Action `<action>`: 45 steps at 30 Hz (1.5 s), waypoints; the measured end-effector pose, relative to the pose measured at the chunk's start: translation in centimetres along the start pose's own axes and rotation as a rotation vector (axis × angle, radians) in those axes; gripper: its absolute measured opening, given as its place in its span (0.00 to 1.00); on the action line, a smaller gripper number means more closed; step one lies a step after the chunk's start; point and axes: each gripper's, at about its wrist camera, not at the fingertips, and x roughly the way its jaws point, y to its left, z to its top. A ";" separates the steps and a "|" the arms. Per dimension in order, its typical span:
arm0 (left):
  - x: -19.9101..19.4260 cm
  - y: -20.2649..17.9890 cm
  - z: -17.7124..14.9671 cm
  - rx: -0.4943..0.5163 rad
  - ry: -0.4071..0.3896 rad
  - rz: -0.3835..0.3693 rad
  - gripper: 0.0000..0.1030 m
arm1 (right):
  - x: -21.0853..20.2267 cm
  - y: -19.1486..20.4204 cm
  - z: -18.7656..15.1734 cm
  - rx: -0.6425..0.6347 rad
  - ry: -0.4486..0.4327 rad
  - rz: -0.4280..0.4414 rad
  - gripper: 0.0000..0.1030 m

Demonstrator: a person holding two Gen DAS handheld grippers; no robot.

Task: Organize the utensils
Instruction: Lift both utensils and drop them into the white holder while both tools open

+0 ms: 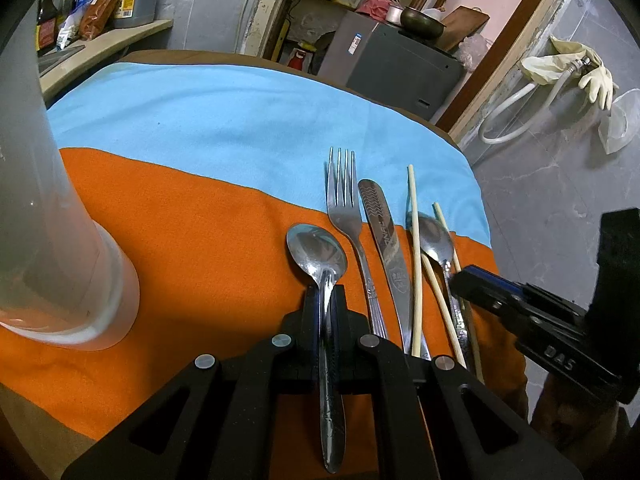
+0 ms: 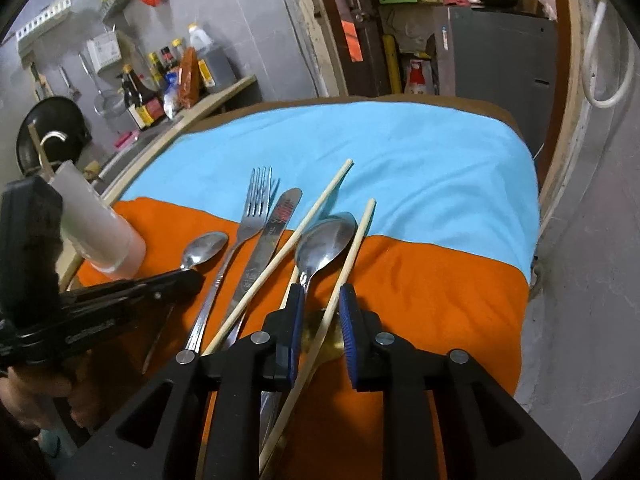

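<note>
The left tool (image 1: 326, 300) is clamped tight on the handle of a small shiny steel spoon (image 1: 320, 256), whose bowl lies on the orange cloth (image 1: 200, 240) covering the desk. Just right of it lie a silver steel fork (image 1: 344, 208), an engraved steel table knife (image 1: 384, 236), a larger steel spoon (image 2: 326, 240) and two pale wooden chopsticks (image 2: 280, 256), side by side across the orange cloth and the light-blue cloth (image 2: 400, 160). The right tool (image 2: 320, 304), blue-padded, stands partly open around the larger spoon's handle and one chopstick, its pads not pressing them. A tall frosted white plastic cup (image 1: 60, 240) stands at the left
</note>
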 end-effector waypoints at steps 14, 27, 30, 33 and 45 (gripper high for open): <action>0.1 0.2 0.0 0.003 0.018 -0.005 0.03 | 1.1 -2.3 0.5 0.150 0.029 0.025 0.09; -2.3 -1.6 -1.0 0.046 -0.024 -0.083 0.02 | -4.5 -2.7 -1.6 0.306 -0.197 0.141 0.03; -4.3 -2.5 -1.5 0.072 -0.105 -0.109 0.02 | -6.3 -1.6 -2.0 0.286 -0.269 0.133 0.03; -7.2 -3.0 -1.7 0.104 -0.211 -0.148 0.02 | -7.9 -0.4 -2.4 0.271 -0.336 0.115 0.03; -18.0 -1.0 1.2 0.139 -0.407 -0.185 0.02 | -12.9 9.4 1.4 0.131 -0.621 0.148 0.03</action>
